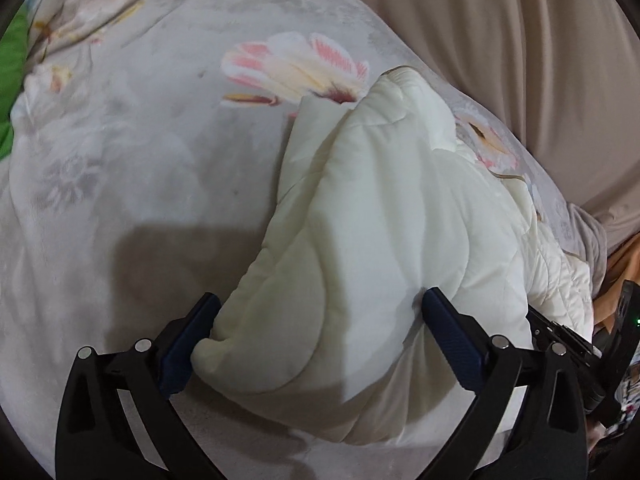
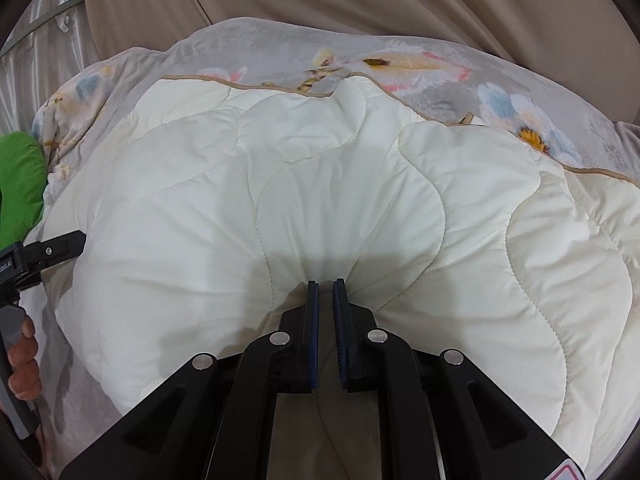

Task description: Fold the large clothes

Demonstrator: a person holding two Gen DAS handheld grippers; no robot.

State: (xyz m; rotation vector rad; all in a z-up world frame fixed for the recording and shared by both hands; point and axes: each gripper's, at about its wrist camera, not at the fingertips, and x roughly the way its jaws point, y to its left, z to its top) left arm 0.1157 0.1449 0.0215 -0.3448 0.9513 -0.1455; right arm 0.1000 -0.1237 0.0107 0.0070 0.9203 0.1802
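A large quilt lies spread out, its grey floral side up and its cream quilted underside folded over it. My left gripper is open, its blue-padded fingers standing wide on either side of a folded cream corner. My right gripper is shut on a pinched fold of the cream quilted side. The grey floral side shows beyond the cream part. The left gripper's black body and the hand holding it show at the left edge of the right wrist view.
Beige draped fabric rises behind the quilt in both views. A bright green cloth lies at the left, also in the left wrist view. Part of the right gripper's black body sits at the right edge.
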